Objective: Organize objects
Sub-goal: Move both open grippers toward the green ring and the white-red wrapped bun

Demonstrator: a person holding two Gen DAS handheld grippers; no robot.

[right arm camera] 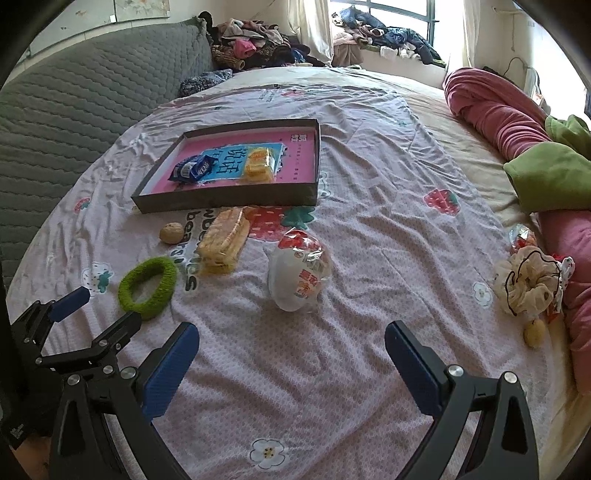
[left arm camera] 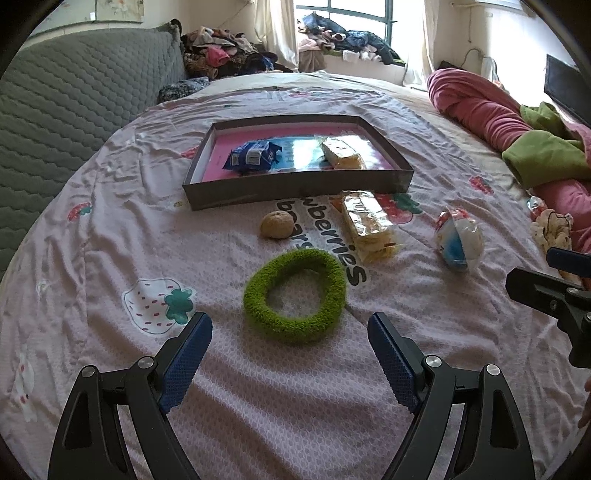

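Inside tray [left arm camera: 295, 190]: two packets; outside: one green ring [left arm camera: 295, 295].

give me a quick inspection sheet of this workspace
surface: bed sheet, pink with strawberry print, wrinkled
job's things: tray holds a blue packet and a yellow pack; loose on the sheet are a green ring, walnut, cracker pack, white bag
clutter: scrunchie and a small nut by the blanket
grippers: left tool open over the ring; right tool open, empty
cables: one on the far wall
surroundings: grey headboard, clothes pile, window
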